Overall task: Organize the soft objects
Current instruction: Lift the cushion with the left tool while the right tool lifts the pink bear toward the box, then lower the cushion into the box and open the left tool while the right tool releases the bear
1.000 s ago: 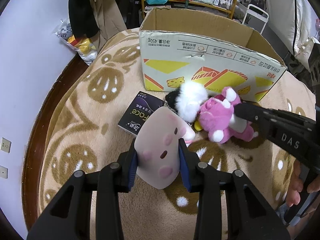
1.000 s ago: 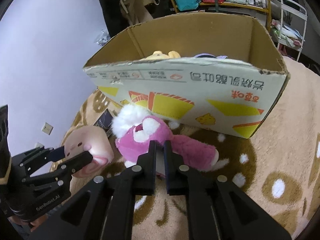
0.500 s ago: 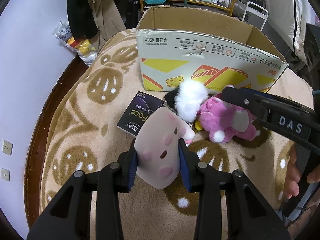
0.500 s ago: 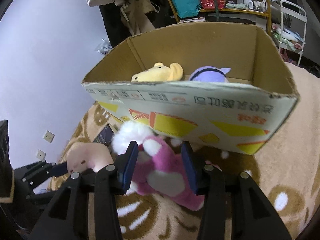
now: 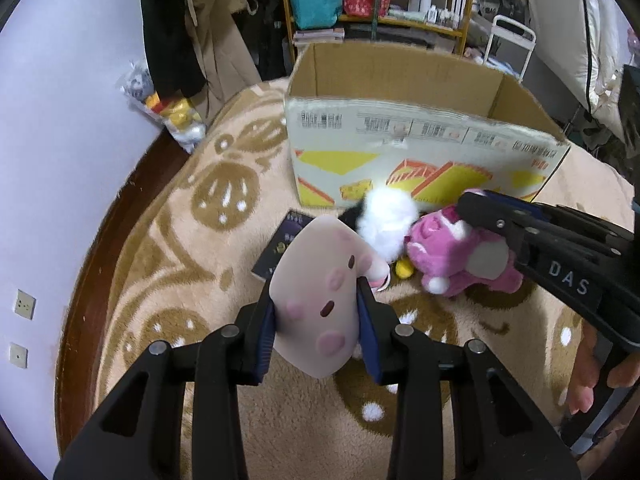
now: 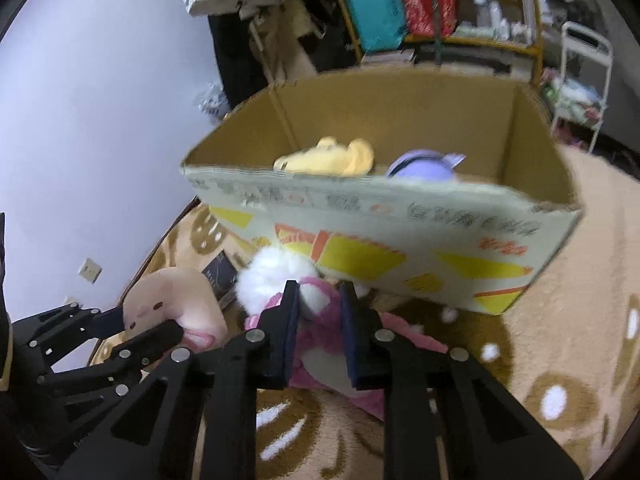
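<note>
My left gripper (image 5: 316, 300) is shut on a pale pink plush with darker spots (image 5: 320, 276), held above the blanket. The same plush (image 6: 172, 304) shows at the lower left of the right wrist view. A bright pink plush toy (image 5: 452, 260) lies on the blanket in front of the cardboard box (image 5: 400, 128), with a white fluffy ball (image 5: 386, 220) beside it. My right gripper (image 6: 318, 300) straddles the pink toy (image 6: 320, 344); its jaws are closing and the pads press into the fur. Inside the box (image 6: 360, 192) lie a yellow plush (image 6: 328, 156) and a purple one (image 6: 424, 166).
A dark flat packet (image 5: 286, 244) lies on the beige patterned blanket (image 5: 200, 240) under the held plush. A small yellow item (image 5: 404, 268) sits by the pink toy. A plastic bag (image 5: 176, 120), hanging clothes and shelves stand behind the box. A hand (image 5: 588, 368) holds the right gripper.
The right gripper went from shut beside the pink toy to spread around it, and its jaws have now narrowed onto it. The left gripper kept its hold and barely moved.
</note>
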